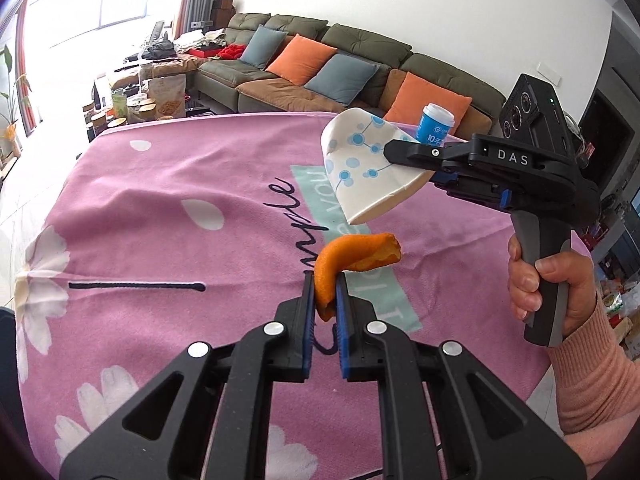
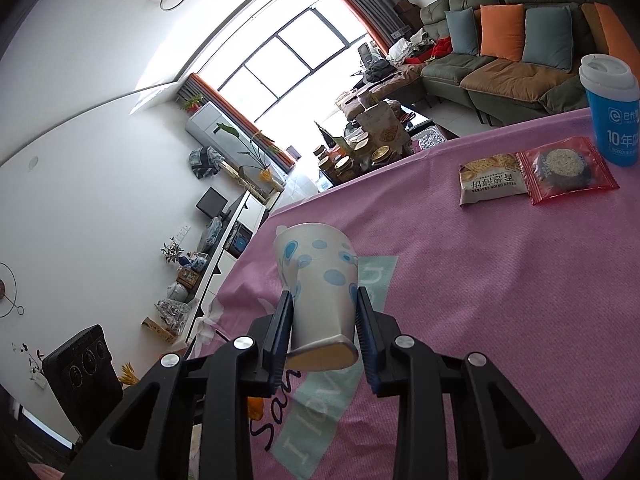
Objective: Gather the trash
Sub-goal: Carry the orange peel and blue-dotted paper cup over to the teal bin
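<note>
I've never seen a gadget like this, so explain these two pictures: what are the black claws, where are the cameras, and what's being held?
A person holds one hand-operated claw in each hand, with a camera on each looking along its fingers. The left camera shows the left claw pinching an orange peel, and the right claw beside it. The right camera shows that right claw squeezing a dotted paper cup. On the pink cloth lie two snack packets beside a blue cup.
</note>
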`<state>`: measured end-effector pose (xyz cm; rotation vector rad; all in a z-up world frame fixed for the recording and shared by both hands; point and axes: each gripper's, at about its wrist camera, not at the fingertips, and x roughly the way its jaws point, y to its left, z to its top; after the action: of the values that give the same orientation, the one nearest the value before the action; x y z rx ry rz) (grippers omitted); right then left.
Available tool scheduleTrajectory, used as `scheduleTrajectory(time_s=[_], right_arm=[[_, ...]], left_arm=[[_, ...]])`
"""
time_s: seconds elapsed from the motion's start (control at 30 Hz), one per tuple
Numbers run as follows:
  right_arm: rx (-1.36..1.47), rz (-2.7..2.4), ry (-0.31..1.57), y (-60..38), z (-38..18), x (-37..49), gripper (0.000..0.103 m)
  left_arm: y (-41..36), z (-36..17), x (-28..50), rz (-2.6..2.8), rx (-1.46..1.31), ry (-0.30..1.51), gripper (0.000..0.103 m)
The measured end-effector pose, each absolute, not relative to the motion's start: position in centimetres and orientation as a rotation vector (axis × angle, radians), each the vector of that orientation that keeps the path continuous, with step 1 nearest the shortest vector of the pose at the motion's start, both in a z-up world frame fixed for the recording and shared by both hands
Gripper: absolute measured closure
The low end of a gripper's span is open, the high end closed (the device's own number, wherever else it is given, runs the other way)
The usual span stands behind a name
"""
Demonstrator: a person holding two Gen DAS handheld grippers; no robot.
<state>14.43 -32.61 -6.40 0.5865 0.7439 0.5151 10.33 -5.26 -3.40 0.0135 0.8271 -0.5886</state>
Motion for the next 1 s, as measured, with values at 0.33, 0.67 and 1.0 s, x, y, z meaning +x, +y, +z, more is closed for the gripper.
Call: scheduleTrajectory(time_s=[0.33, 0.67, 1.0], right_arm=[[0.586, 0.549, 0.744, -30.7, -6.4, 13.9, 0.074], [0.588, 0.569, 0.755, -29.0, -6.7, 13.4, 0.074], [0.579, 0.591, 0.764, -28.0, -6.9, 13.6, 0.073]], left_arm=[[-0.7, -3.4, 8.5, -0.526, -0.032, 0.825, 0.093], [1.8, -3.3, 7.2, -0.469, -0.072, 0.819, 0.093], [3.1, -3.1, 6.6, -0.426, -0.094, 0.806, 0.093]])
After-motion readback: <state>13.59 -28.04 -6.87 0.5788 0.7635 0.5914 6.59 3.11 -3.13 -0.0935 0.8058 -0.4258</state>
